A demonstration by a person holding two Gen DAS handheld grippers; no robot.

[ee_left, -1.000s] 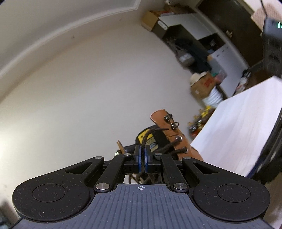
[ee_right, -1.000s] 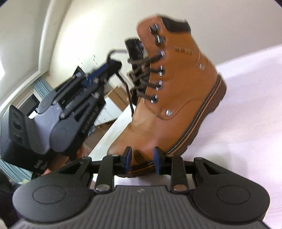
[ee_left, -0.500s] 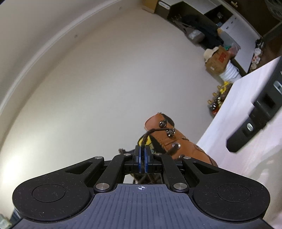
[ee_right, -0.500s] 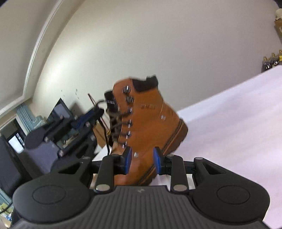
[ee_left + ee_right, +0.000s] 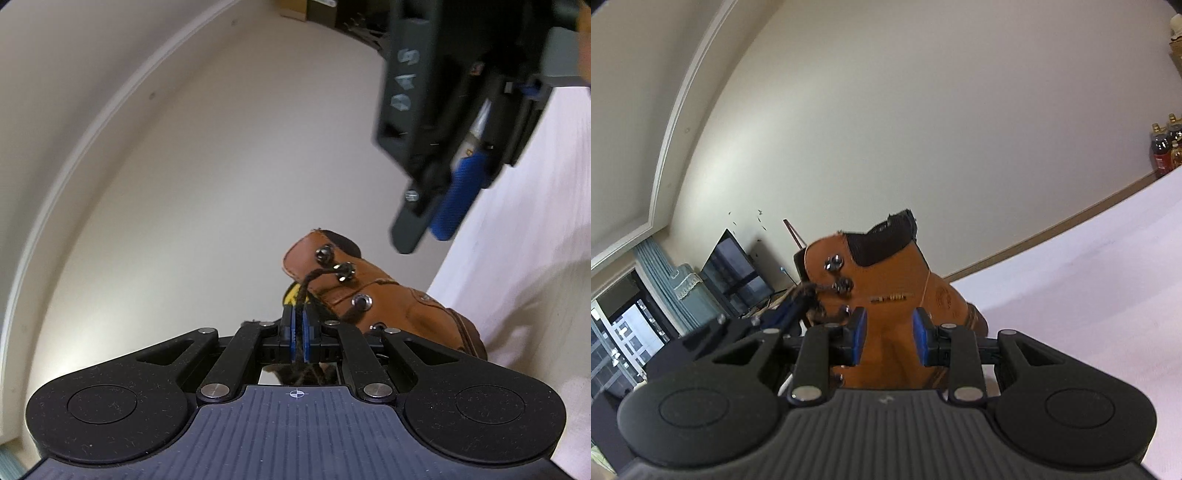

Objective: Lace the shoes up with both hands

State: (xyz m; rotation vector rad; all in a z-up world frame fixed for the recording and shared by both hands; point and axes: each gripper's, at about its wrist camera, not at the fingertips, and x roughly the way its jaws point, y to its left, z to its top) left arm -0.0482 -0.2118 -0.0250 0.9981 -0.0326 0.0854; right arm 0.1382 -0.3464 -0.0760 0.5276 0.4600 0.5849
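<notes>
A tan boot (image 5: 373, 295) stands tilted at the white table's (image 5: 1089, 280) edge, its dark lace (image 5: 314, 280) running from an upper hook into your left gripper (image 5: 299, 325), whose pads are pinched shut on it. Pull harder and the lace may slip off that hook, or drag the boot over the edge. Your left gripper points level at the boot's front. Your right gripper (image 5: 889, 336) aims slightly down at the ankle, its jaws half open, holding nothing.
</notes>
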